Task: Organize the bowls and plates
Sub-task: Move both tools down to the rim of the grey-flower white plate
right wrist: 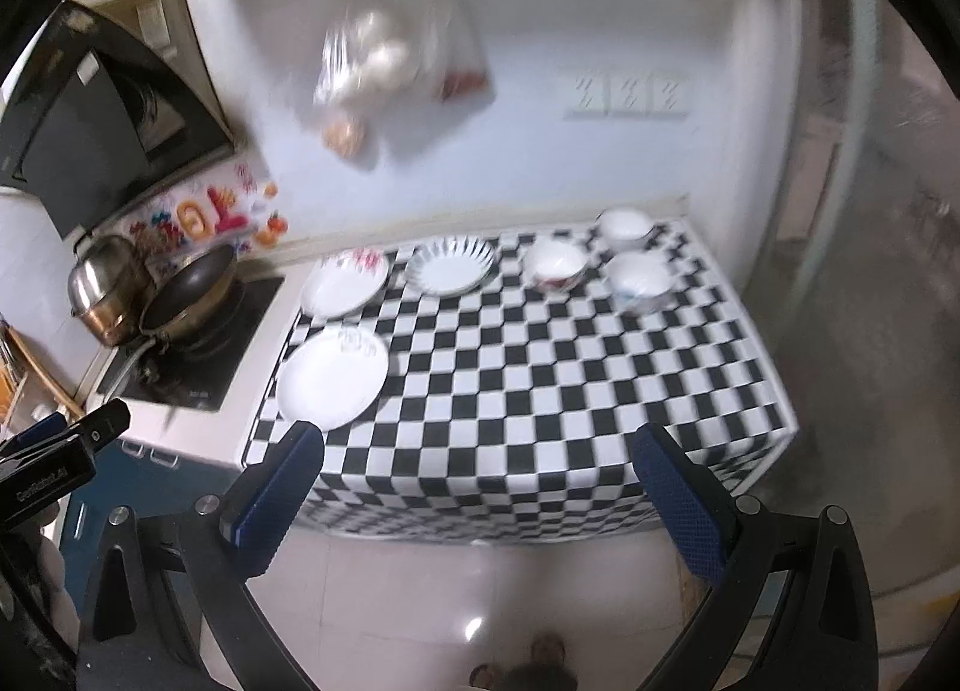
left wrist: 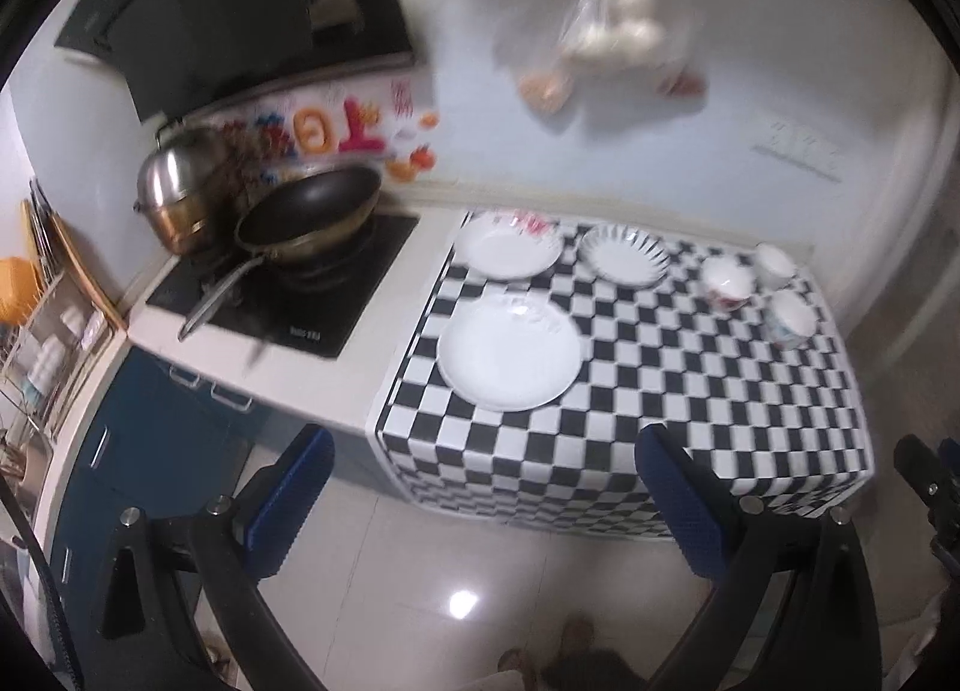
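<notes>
checkered cloth (left wrist: 660, 367) carries three plates (left wrist: 510, 352) and three bowls (left wrist: 727, 281), all unstacked, as the left gripper (left wrist: 480, 505) hangs released over the floor, short of the counter. from the right wrist, the right gripper (right wrist: 480, 502) is likewise spread and empty; sorting appears not yet begun.

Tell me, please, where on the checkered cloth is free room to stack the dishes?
The near right part of the checkered cloth is bare, in front of the three bowls and right of the large plate. The back edge is crowded with two plates and bowls.
</notes>
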The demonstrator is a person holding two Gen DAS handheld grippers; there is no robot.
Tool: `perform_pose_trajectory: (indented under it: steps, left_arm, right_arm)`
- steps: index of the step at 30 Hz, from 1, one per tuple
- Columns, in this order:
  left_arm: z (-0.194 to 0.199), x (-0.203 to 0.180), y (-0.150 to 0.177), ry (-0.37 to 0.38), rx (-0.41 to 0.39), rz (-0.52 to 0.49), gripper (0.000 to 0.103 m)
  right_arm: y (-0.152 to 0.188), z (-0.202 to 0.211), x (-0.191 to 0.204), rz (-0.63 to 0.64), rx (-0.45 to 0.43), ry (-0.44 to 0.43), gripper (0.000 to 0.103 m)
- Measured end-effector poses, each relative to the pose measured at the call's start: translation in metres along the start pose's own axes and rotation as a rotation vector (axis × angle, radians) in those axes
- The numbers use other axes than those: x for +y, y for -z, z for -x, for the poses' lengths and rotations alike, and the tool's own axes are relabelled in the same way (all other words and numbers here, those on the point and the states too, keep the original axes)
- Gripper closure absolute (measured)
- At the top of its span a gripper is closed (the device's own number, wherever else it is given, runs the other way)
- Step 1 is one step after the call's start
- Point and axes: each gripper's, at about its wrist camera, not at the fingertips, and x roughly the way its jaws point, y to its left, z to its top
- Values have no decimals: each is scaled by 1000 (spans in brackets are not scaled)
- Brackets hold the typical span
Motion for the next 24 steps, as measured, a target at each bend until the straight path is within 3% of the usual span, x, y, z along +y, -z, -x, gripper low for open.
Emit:
perform_pose_trajectory:
  steps: [10,17,21,24]
  left_arm:
    - [-152,24,-31,-60,243,58,0]
    - [-268,29,-65,-97,410,86,0]
    - [-324,38,-76,-88,501,119,3]
    - [-362,45,-82,-84,557,127,10]
  right_arm:
    - [-29,-209,30,48,264,-63,0]
    - [-64,-368,51,46,476,-168,0]
    - [-77,-433,67,68,564,-208,0]
    - [-83,-477,83,92,623,-212,0]
